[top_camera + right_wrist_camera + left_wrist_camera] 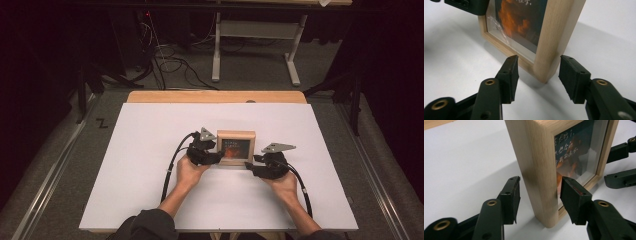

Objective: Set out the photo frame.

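A small light-wood picture frame [236, 134] stands upright in the middle of the white board [145, 165], showing a dark picture with an orange patch and pale writing. My left gripper [218, 156] is at the frame's left edge. In the left gripper view the frame [536, 157] sits between its jaws [539, 188], with small gaps on both sides. My right gripper [256, 161] is at the frame's right edge. In the right gripper view the frame's lower corner [554, 30] lies between those spread jaws [539, 68], which do not touch it. Both grippers are open.
The white board lies on a wooden table whose far edge [215, 96] shows beyond it. Past that, a white desk stand [216, 55] and loose cables [175, 67] are on the grey floor. Metal rails [50, 170] run along both sides.
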### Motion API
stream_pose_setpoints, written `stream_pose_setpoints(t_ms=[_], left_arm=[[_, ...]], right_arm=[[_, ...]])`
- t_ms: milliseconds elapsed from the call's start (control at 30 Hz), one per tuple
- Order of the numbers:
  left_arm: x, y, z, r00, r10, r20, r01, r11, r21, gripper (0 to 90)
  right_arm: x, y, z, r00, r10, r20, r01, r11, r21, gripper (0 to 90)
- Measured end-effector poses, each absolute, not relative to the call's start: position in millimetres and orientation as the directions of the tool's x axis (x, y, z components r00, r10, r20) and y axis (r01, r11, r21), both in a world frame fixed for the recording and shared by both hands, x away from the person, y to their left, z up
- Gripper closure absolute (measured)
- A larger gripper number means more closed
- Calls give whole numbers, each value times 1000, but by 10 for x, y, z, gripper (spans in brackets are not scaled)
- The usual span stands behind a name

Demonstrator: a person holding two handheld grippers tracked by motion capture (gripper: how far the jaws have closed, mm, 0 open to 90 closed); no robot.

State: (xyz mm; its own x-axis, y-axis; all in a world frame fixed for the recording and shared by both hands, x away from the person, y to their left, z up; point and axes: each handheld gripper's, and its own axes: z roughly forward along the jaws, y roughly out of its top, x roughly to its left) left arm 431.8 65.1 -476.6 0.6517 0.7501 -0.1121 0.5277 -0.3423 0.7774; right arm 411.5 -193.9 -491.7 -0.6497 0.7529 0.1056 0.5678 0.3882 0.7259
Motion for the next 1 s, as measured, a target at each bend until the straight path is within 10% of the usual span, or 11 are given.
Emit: stream_pose_setpoints(t_ms=[1000], left_arm=[[4144, 850, -4590, 642, 749, -166, 532, -279, 799, 439]], right_arm=[[3988, -2081, -4723, -660, 747, 81, 531, 388, 753, 469]])
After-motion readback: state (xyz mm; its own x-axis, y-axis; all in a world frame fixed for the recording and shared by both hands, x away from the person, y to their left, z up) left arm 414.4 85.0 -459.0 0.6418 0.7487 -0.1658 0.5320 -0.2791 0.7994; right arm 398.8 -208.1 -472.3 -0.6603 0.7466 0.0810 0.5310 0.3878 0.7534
